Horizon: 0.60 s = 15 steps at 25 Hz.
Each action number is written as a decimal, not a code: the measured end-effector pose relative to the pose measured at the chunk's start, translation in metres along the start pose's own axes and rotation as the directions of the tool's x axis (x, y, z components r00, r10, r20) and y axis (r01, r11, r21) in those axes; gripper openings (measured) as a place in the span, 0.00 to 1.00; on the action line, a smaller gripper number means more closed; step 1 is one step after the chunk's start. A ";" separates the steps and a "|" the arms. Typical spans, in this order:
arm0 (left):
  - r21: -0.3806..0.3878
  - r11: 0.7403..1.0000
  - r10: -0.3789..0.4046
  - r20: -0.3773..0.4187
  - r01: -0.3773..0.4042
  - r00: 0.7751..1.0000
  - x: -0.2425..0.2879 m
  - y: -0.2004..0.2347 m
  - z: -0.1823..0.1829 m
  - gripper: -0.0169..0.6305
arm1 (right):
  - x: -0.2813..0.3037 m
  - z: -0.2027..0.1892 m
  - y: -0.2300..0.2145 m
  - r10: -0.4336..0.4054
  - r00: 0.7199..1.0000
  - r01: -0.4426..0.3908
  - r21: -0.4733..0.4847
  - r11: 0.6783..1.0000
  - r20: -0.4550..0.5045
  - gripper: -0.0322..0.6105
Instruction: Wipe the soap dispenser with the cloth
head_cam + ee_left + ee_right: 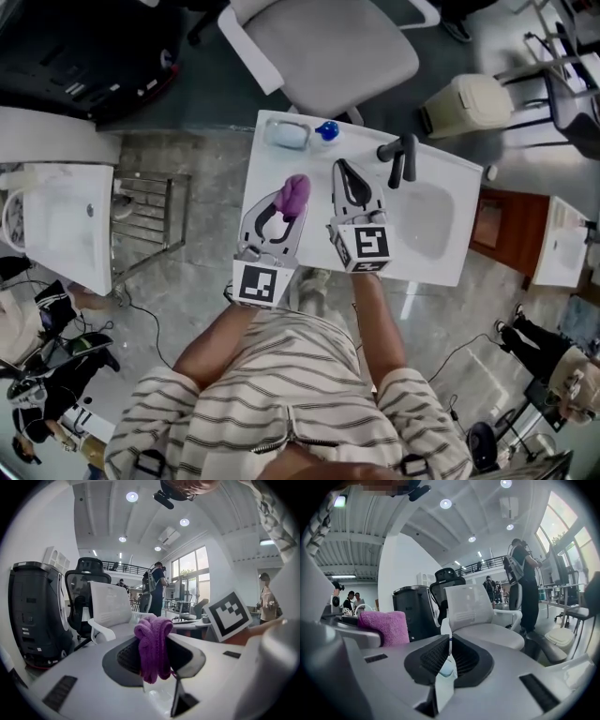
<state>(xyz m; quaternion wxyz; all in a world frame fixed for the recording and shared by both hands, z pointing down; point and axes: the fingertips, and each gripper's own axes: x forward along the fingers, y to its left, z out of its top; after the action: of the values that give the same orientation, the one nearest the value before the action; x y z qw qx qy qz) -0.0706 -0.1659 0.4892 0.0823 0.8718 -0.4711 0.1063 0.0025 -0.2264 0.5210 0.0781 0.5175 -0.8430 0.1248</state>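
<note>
Nearest, a striped shirt (281,394), leaning in toward a white surface (272,159).

Above the near-left part of that surface, the left tool (278,211), clamped on a purple cloth (153,646). Cloth bunched into thick folds, pinched between both jaws, bulging above them and drooping in front of the pads.

Just beside it on the right, the right tool (449,654), jaws brought together to a thin slit, gripping nothing. Both tools side by side, pointing away toward the far edge of the surface.

To the right of the right tool, a sunken white basin (427,220), with a black faucet (398,159) at its far rim.

Farther on, at the far-left corner of the surface, the soap dispenser (287,134). Pale and rounded, well apart from the cloth and from both tools, touched by neither. Just beside it on the right, a small blue item (326,130), too small to identify.

Beyond the surface, a white office chair (323,47), and to its right a beige bin (469,103) on the floor. Off to the left, a wire rack (145,220) next to another white unit (66,225).
</note>
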 end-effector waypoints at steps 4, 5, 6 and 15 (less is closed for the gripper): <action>-0.023 1.000 0.012 0.008 -0.012 1.000 0.006 0.006 -0.008 0.23 | 0.020 -0.016 -0.004 0.024 1.000 -0.024 -0.020 1.000 -0.010 0.13; -0.028 1.000 0.013 0.005 -0.013 1.000 0.007 0.006 -0.010 0.23 | 0.024 -0.018 -0.005 0.026 1.000 -0.027 -0.025 0.999 -0.009 0.15; -0.030 0.999 0.012 0.000 -0.012 1.000 0.009 0.007 -0.012 0.23 | 0.029 -0.021 -0.006 0.028 1.000 -0.028 -0.030 0.999 -0.009 0.17; -0.063 0.997 0.044 -0.017 -0.045 0.999 0.018 0.024 -0.018 0.23 | 0.058 -0.038 -0.019 0.011 0.999 -0.014 -0.077 0.997 -0.040 0.25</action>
<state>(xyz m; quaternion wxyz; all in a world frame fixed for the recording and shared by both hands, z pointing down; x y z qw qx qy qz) -0.0834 -0.1890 0.5125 0.1112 0.8572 -0.4928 0.0998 -0.0066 -0.2735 0.5755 0.1138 0.5061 -0.8488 0.1028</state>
